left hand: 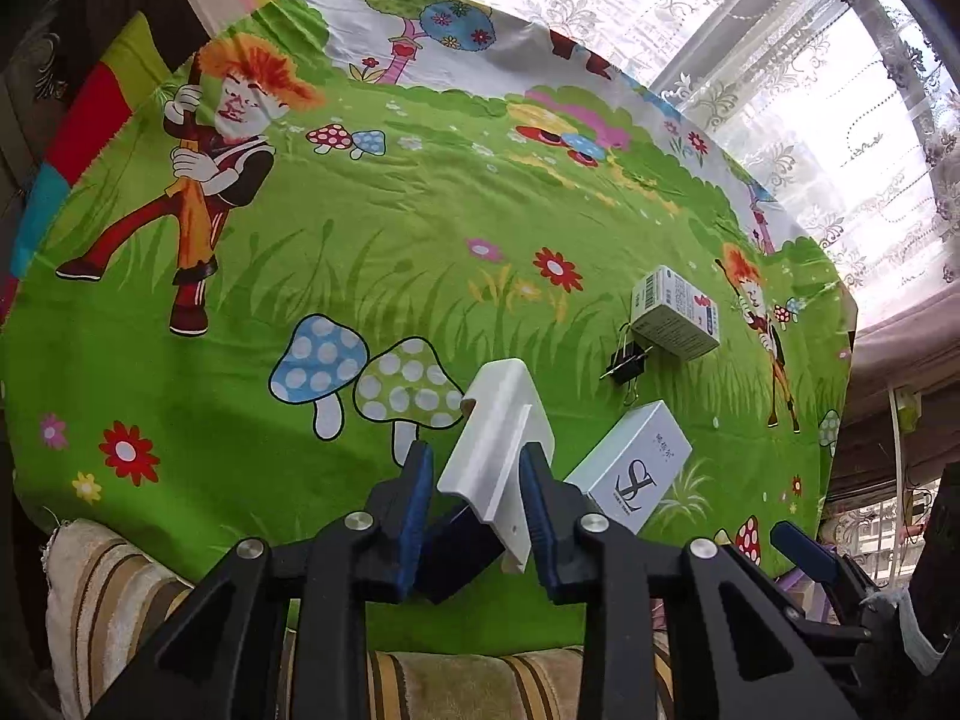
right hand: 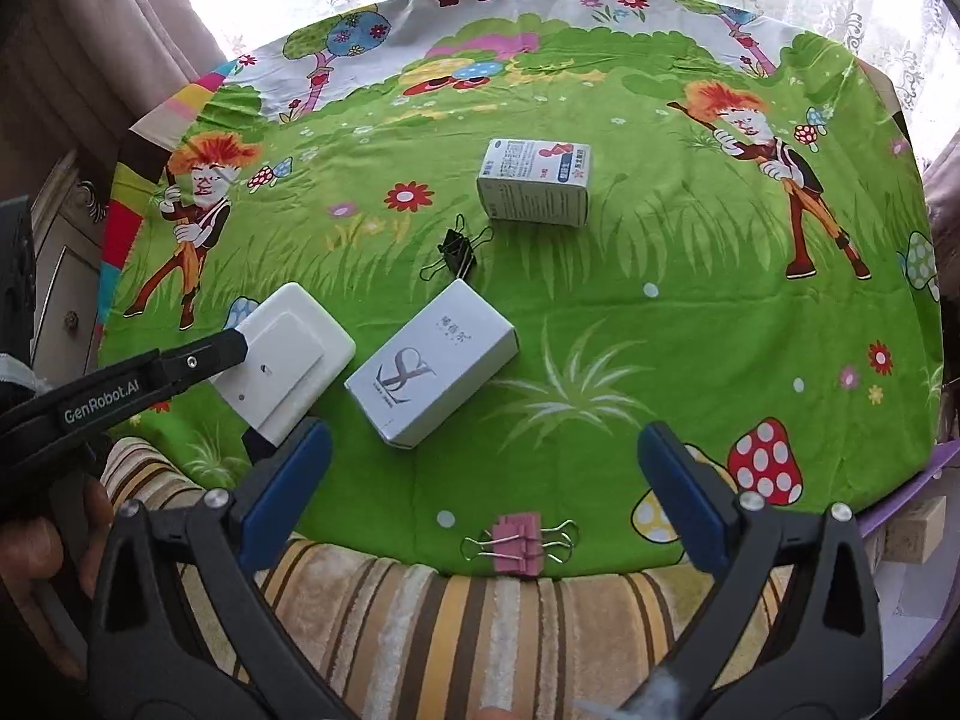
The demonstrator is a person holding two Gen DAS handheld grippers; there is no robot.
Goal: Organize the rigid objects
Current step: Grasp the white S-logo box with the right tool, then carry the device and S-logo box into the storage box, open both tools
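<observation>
My left gripper (left hand: pixel 477 474) is shut on a white wall-switch plate (left hand: pixel 498 450) and holds it tilted just above the cloth; the plate also shows in the right wrist view (right hand: pixel 282 366). To its right lies a white box with a grey logo (left hand: pixel 630 474) (right hand: pixel 432 360). Beyond that sit a black binder clip (left hand: pixel 627 363) (right hand: pixel 459 255) and a small white medicine box (left hand: pixel 675 312) (right hand: pixel 537 186). My right gripper (right hand: pixel 480 480) is open and empty near the front edge, above a pink binder clip (right hand: pixel 519 540).
A green cartoon-print cloth (right hand: pixel 660 300) covers the table. A striped towel (right hand: pixel 450 630) hangs along the front edge. Lace curtains (left hand: pixel 810 90) and a window stand behind the table. A cabinet (right hand: pixel 60 276) stands at the left.
</observation>
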